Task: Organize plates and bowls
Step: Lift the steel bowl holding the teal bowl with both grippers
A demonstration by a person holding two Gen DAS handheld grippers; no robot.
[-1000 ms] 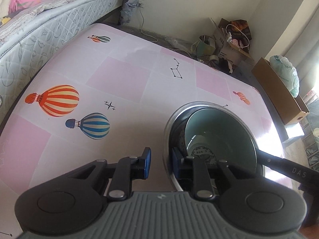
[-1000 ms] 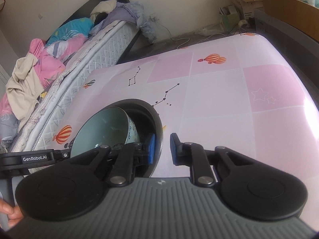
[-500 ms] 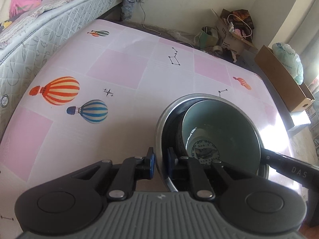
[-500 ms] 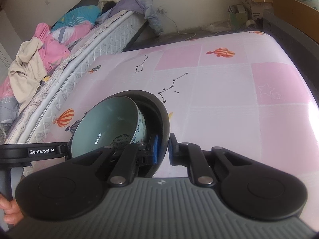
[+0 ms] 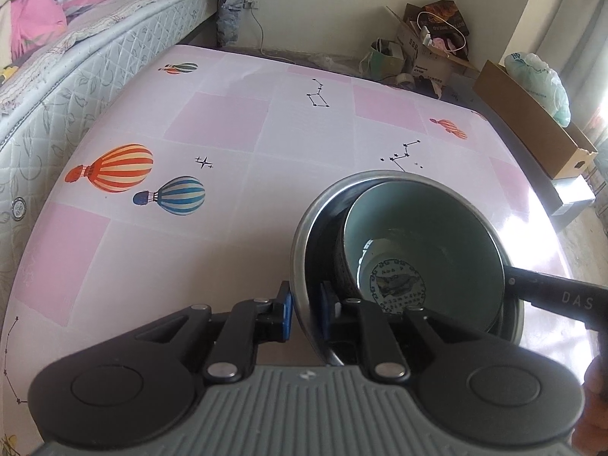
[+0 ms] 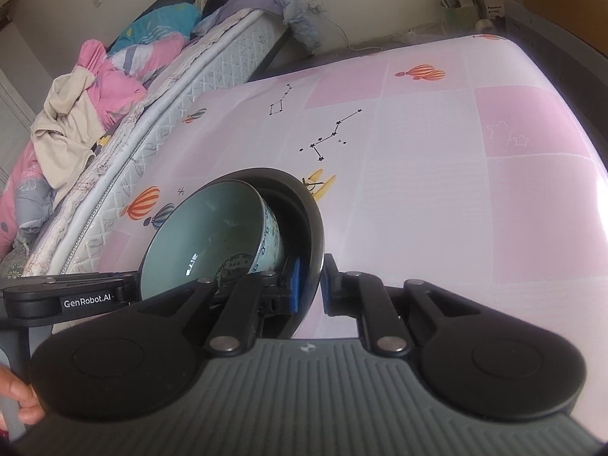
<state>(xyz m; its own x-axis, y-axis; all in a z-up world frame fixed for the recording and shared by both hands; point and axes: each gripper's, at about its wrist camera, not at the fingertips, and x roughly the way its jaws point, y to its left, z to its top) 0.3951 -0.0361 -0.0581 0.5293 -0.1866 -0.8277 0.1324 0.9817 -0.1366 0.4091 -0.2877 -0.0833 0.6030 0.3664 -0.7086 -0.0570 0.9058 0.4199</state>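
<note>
Left tongs (image 5: 306, 313): closed on the near-left rim of the dark outer bowl, one blue pad outside the wall and one inside.
Right tongs (image 6: 309, 285): clamped on the opposite rim of the same bowl, the wall pinched between the blue pads; in the left wrist view only a black finger marked "DAS" is seen at that rim.
Dark outer bowl (image 5: 304, 243): metal-grey outside, black inside; held by both tongs over the near right part of the surface; whether its base rests on the surface cannot be told.
Teal bowl (image 5: 425, 228): nested inside the dark bowl, leaning toward one side of it; pale teal inside with a dark round emblem at the bottom, patterned on the outside.
Surface (image 5: 228, 121): covered by a pink-and-white checked cloth printed with hot-air balloons and constellations.
Bed (image 5: 76, 57): just beside the surface's left edge, quilted mattress with crumpled bedding on top.
Cardboard boxes (image 5: 429, 49): on the floor by the far wall, well apart from the bowls.
Person: fingers (image 6: 21, 399) seen at the lower left edge of the right wrist view.
</note>
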